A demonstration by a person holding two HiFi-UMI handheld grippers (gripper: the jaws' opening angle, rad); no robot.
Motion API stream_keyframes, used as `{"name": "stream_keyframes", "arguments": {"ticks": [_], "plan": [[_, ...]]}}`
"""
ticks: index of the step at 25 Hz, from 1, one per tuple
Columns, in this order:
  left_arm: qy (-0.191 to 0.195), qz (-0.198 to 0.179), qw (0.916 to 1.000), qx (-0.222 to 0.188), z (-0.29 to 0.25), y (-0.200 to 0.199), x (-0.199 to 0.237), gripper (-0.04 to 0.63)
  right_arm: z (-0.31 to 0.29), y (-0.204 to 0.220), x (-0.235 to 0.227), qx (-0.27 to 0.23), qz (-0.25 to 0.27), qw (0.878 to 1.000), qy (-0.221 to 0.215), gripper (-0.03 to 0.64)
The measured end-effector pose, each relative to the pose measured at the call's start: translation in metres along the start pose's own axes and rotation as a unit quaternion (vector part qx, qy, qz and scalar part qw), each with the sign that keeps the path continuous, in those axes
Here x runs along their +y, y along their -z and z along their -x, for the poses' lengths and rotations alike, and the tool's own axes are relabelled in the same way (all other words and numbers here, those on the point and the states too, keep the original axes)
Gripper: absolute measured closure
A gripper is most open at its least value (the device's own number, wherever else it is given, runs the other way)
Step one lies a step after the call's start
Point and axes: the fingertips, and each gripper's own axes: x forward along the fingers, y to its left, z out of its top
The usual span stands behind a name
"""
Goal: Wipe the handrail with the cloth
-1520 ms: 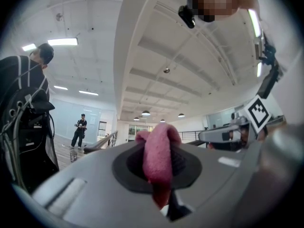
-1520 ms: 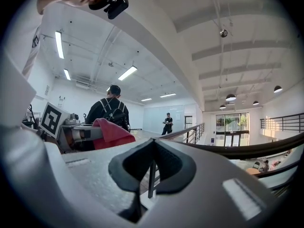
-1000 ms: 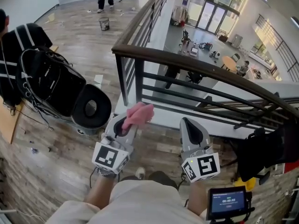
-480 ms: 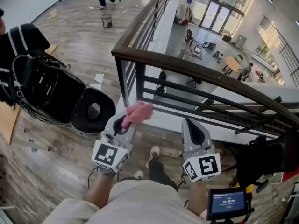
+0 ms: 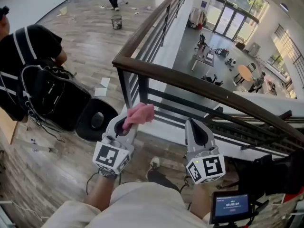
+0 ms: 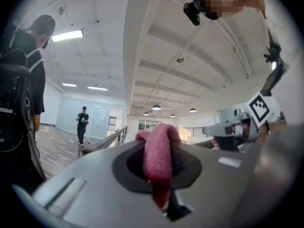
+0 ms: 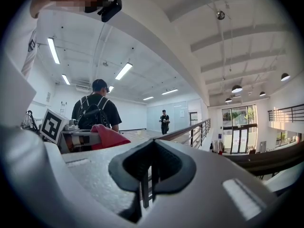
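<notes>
Left gripper is clamped on the pink cloth, and the left gripper view confirms it: the jaws pinch a fold, with a bunched lump standing up past the tips and a short tail hanging below. Right gripper rides alongside, jaws together with nothing between them. Both hang short of the dark wooden handrail, which runs across in front from its corner at the left. The cloth sits below the rail on the near side, not touching it, so by my reading the wipe isn't started yet. That cloth looks light and soft, floppy enough to fold over on itself, so a hold through the middle of the bunch makes sense, leaving a padded wad out front to press on the wood. The rail looks hard, smooth and fixed, so it should take pressure. The risk I see is the cloth dragging out of the pinch as it rubs along.
</notes>
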Motion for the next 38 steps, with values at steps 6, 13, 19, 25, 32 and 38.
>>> {"name": "stream_keyframes", "arguments": {"ticks": [6,13,19,25,32,38], "plan": [[-0.027,0.0,0.9996,0.007,-0.034,0.009,0.01,0.569,-0.033,0.008,-0.027,0.009,-0.009,0.999,-0.034,0.614],[-0.079,-0.007,0.9968,0.009,-0.065,0.013,0.044,0.569,-0.079,0.016,-0.05,0.02,-0.033,0.997,-0.068,0.614],[-0.12,-0.017,0.9924,0.018,-0.087,0.008,0.076,0.569,-0.107,0.021,-0.066,0.032,-0.062,0.995,-0.075,0.614],[-0.149,-0.014,0.9884,0.024,-0.101,0.008,0.108,0.569,-0.132,0.026,-0.076,0.048,-0.074,0.993,-0.074,0.614],[-0.149,-0.022,0.9881,0.031,-0.124,0.016,0.143,0.569,-0.165,0.019,-0.071,0.052,-0.055,0.994,-0.082,0.614],[-0.147,-0.022,0.9882,0.035,-0.139,0.02,0.164,0.569,-0.193,0.017,-0.063,0.055,-0.06,0.993,-0.088,0.614]]}}
